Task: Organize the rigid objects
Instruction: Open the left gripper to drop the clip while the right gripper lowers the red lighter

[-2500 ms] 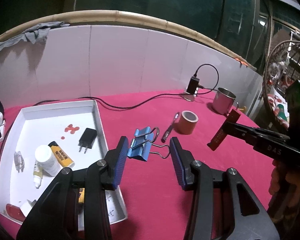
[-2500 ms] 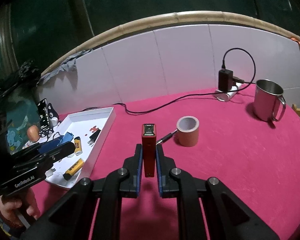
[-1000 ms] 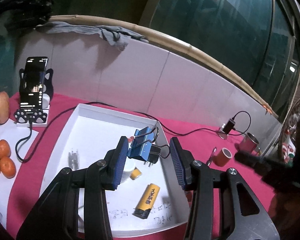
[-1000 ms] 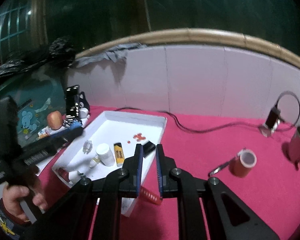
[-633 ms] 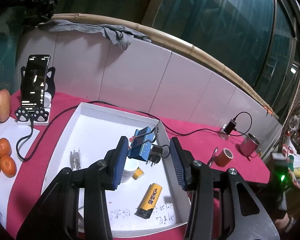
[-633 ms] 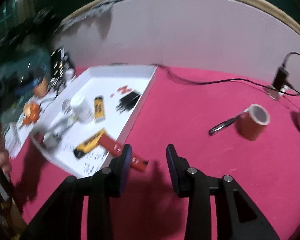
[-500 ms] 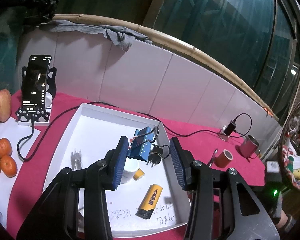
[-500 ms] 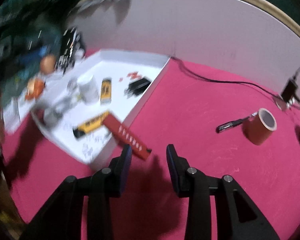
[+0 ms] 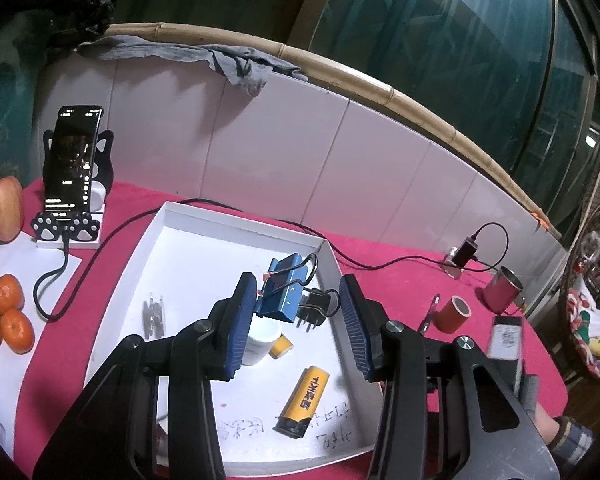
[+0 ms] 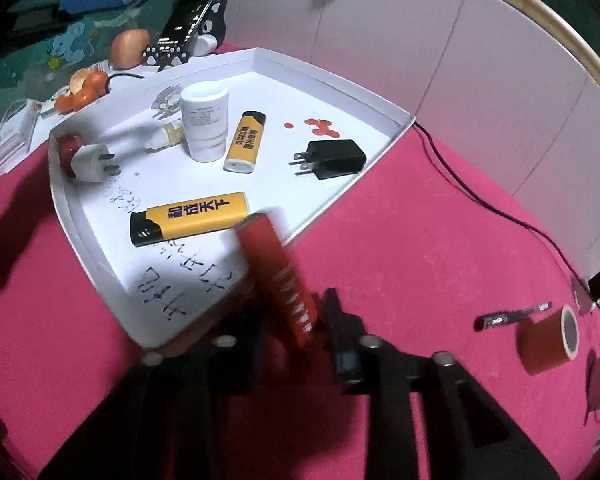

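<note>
My left gripper [image 9: 298,320] hovers over the white tray [image 9: 236,216], shut on a blue binder clip [image 9: 282,296] whose wire handles reach toward the right pad. A red lighter [image 10: 276,272] lies slanted across the tray's near rim [image 10: 328,208], its far end inside beside a yellow lighter [image 10: 188,216]. Its near end lies between the fingers of my right gripper [image 10: 296,304]. That view is blurred; the jaws are closing and still stand apart around the lighter. The tray also holds a second yellow lighter [image 10: 246,142], a white bottle [image 10: 204,120] and a black plug [image 10: 332,158].
On the pink cloth right of the tray lie a red tape roll [image 10: 548,340], a dark pen-like tool [image 10: 508,316], a metal cup [image 9: 502,290] and a charger with its cable [image 9: 466,248]. A phone on a stand [image 9: 74,160], an apple [image 9: 2,208] and tangerines [image 9: 8,308] sit left of it.
My right gripper opened and dropped the red lighter onto the tray's rim, then sank, rolled and began closing around it. The left gripper moved over the tray earlier and has since stayed still.
</note>
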### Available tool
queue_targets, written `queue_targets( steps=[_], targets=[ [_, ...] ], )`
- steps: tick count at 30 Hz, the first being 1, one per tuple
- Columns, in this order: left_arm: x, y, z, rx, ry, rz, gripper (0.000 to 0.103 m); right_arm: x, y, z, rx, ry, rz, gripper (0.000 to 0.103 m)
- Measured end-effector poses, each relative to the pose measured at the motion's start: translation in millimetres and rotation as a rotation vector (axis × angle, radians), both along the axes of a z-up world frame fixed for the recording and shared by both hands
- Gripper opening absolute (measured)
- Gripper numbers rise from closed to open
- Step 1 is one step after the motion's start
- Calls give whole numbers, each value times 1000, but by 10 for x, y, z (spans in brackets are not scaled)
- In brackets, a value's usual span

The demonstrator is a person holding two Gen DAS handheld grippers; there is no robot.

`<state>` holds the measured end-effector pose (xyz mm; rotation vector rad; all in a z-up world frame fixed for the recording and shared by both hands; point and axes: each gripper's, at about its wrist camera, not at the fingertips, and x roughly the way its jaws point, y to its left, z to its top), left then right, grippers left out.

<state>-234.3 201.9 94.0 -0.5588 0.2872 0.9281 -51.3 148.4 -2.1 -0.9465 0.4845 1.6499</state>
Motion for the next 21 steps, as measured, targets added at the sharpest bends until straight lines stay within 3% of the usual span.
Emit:
queue_targets(
  steps=[7,21],
  targets=[
    [44,-23,1,4,8,-11,42,311,-192,396,116,134,-124,10],
    [-33,-8,13,18,9,8,42,164,-159,970,231,269,-130,10]
  ],
)
